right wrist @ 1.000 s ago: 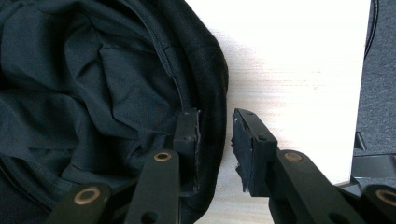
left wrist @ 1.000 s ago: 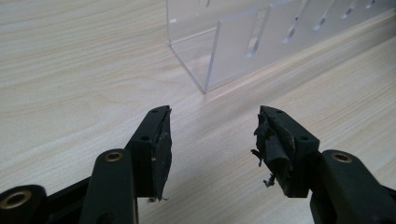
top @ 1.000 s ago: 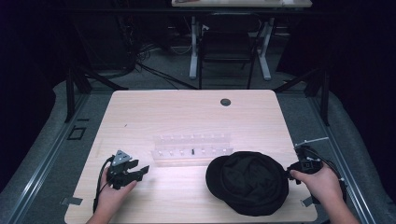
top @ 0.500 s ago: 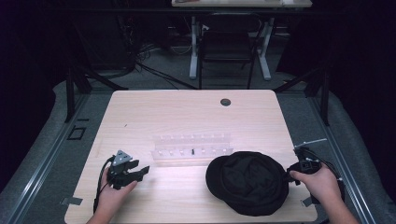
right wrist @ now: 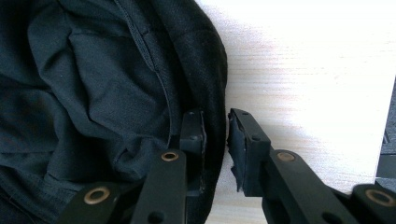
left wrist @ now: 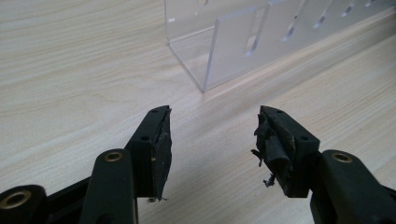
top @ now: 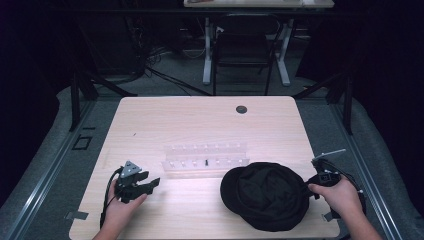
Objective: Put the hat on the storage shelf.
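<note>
The right hand (top: 336, 196) lay at the table's (top: 200, 125) 4 o'clock edge, forearm entering from the bottom, holding the right gripper (right wrist: 215, 140) pointed toward 9 o'clock at the black hat (top: 266, 196). Its jaws had just been closing; the hat's rolled brim sat between them, one jaw inside the hat, the other outside over bare wood, with a narrow gap left at the outer pad. The left hand (top: 122, 205) rested at 7 o'clock, the left gripper (left wrist: 212, 140) aimed toward the clear acrylic rack (top: 205, 156), jaws wide apart and holding nothing. The hat sat crown-down at 5 o'clock, just beside the rack, dark lining creased and a seam showing near the brim.
</note>
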### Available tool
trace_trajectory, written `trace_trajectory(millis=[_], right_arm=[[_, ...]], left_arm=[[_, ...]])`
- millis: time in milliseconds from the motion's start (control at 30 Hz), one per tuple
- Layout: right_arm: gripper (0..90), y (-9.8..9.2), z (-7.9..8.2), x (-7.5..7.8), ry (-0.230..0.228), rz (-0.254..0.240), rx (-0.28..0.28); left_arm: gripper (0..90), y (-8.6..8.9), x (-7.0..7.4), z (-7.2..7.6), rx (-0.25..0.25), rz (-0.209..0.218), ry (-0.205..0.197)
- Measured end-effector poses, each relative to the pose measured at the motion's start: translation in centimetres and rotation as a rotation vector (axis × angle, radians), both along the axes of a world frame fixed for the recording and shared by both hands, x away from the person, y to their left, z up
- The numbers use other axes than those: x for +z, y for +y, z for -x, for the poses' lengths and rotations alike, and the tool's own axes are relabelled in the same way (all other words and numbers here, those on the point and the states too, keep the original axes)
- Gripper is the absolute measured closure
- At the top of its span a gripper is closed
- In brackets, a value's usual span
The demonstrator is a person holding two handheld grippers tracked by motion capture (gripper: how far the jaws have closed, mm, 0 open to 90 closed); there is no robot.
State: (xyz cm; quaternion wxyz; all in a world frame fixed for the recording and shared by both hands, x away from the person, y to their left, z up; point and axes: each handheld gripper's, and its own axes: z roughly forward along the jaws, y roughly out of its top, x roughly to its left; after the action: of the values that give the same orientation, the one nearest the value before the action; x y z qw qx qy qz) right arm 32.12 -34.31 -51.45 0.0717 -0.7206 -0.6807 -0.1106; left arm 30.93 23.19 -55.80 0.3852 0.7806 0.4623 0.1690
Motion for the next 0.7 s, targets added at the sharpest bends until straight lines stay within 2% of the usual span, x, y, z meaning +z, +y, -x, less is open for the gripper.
trace_trajectory(millis=[200,333,367,400,433,467,633,700], right_arm=[[74.8,0.15,-0.11,-0.48,0.013,0.009,0.005],[74.0,0.20,-0.16,-0.83,0.017,-0.001,-0.013],[74.1,0.11,-0.25,-0.78,0.034,0.000,0.002],[74.1,0.10,-0.26,-0.82,0.033,0.001,0.002],[74.6,0.18,-0.22,-0.98,0.017,-0.003,-0.017],[75.1,0.13,-0.32,-0.79,0.042,0.009,0.005],[79.4,0.45,-0.37,-0.95,0.036,0.005,-0.006],[81.7,0.37,-0.43,-0.93,0.045,-0.004,0.009]], left_arm=[[45.3,-0.03,0.06,0.01,-0.003,-0.003,0.003],[45.3,-0.04,0.05,0.02,-0.003,-0.004,0.003],[45.3,-0.04,0.06,0.02,-0.004,-0.003,0.003],[45.3,-0.04,0.06,0.02,-0.003,-0.002,0.003],[45.3,-0.04,0.07,0.02,-0.003,-0.002,0.003],[45.3,-0.01,0.09,0.02,-0.004,-0.005,0.003],[45.4,-0.02,0.09,0.04,-0.004,-0.003,0.004],[45.3,-0.03,0.09,0.03,-0.004,-0.003,0.004]])
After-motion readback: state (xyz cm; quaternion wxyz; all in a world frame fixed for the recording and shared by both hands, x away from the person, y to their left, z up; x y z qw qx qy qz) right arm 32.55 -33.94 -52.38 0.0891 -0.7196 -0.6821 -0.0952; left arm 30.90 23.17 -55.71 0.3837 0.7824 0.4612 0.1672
